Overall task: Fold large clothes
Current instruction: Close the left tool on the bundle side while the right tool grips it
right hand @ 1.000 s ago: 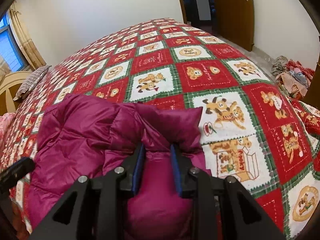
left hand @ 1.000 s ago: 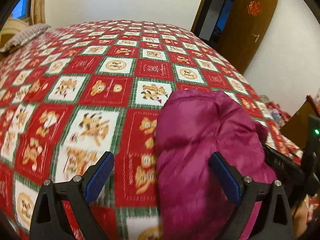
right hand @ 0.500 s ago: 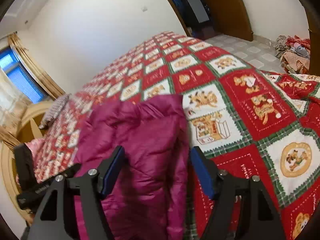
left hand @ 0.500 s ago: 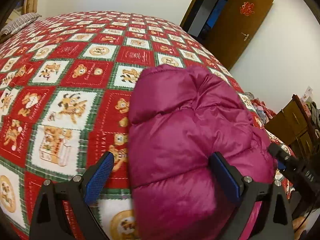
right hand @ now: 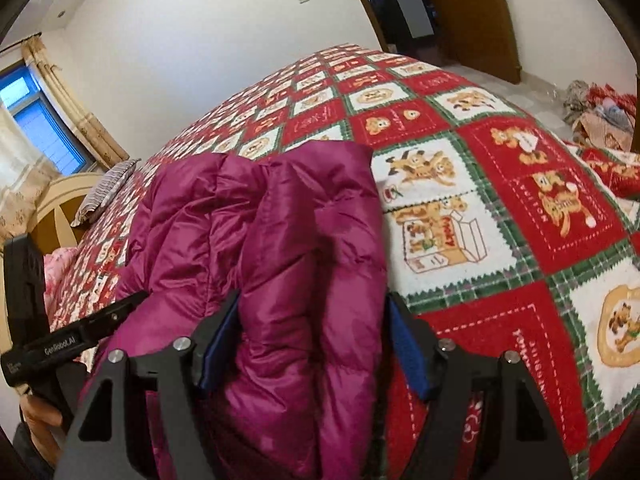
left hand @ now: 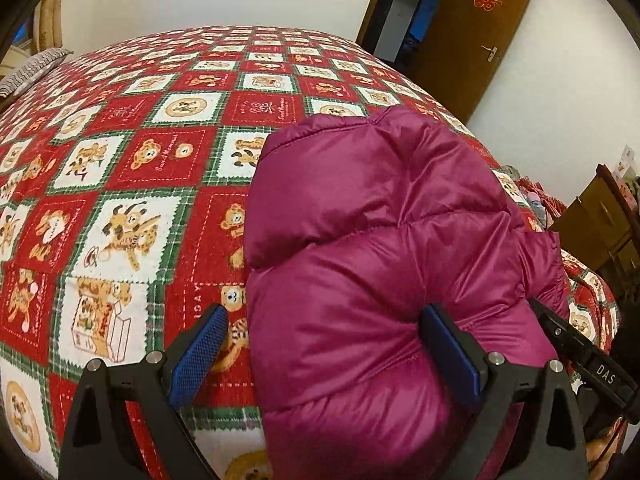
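Observation:
A magenta puffer jacket [left hand: 384,264] lies bunched in a folded bundle near the front edge of a bed; it also shows in the right wrist view [right hand: 260,260]. My left gripper [left hand: 332,350] is open, its jaws wide apart at the bundle's near left end, holding nothing. My right gripper [right hand: 312,340] is open, its jaws standing either side of a fold of the jacket without pinching it. The other gripper's black body shows at the edge of each view.
The bed is covered by a red, white and green bear-print blanket [left hand: 132,152]. A striped pillow [right hand: 108,192] lies at the headboard end. A brown door [left hand: 472,32] stands open behind. A pile of clothes [right hand: 600,116] lies on the floor.
My right gripper let go of the jacket fold and opened wide. Both grippers shifted around the bundle, which now lies settled on the bed.

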`<state>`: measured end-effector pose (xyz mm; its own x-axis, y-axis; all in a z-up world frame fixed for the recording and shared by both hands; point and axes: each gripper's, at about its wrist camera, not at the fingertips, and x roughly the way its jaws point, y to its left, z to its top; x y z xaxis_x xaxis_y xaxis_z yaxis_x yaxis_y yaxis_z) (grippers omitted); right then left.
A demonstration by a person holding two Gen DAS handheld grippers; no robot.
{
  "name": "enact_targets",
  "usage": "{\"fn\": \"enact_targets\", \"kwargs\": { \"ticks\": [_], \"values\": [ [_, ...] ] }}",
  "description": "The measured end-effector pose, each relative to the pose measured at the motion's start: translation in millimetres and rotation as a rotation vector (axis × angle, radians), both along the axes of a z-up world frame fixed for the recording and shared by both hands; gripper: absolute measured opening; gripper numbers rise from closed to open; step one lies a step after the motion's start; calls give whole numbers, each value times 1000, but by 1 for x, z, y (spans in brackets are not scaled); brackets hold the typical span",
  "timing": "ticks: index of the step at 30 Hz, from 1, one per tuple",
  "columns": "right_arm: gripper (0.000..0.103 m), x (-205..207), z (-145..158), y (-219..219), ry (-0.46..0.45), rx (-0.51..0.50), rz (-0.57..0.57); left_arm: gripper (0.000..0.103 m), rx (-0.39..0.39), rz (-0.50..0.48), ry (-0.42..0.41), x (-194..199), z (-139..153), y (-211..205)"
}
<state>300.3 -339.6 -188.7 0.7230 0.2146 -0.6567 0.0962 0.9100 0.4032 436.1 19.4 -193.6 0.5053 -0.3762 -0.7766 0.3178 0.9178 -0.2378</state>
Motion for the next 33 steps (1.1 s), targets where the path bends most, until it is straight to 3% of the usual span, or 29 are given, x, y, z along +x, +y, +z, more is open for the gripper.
{"fn": "enact_targets", "kwargs": {
  "ticks": [6, 10, 19, 26, 28, 30, 31, 33],
  "values": [
    [74, 14, 0, 4, 4, -29, 24, 98, -50, -10, 46, 12, -10, 2],
    [77, 20, -4, 4, 14, -19, 44, 98, -43, -26, 21, 9, -10, 1],
    [77, 19, -4, 6, 0, -23, 65, 98, -220, -59, 38, 15, -18, 21],
    [79, 27, -5, 12, 20, -50, 88, 98, -192, -96, 25, 17, -16, 7],
    [73, 28, -5, 15, 29, -55, 105, 97, -189, -97, 22, 16, -15, 7],
    [64, 26, -5, 17, 39, -22, 115, 87, -192, -108, 19, 13, -14, 8],
    [62, 25, -5, 19, 43, -11, 108, 77, -206, -124, 24, 11, -13, 8],
    [47, 21, -5, 23, 48, 28, 116, 71, -206, -132, 34, 8, -10, 10]
  ]
}}
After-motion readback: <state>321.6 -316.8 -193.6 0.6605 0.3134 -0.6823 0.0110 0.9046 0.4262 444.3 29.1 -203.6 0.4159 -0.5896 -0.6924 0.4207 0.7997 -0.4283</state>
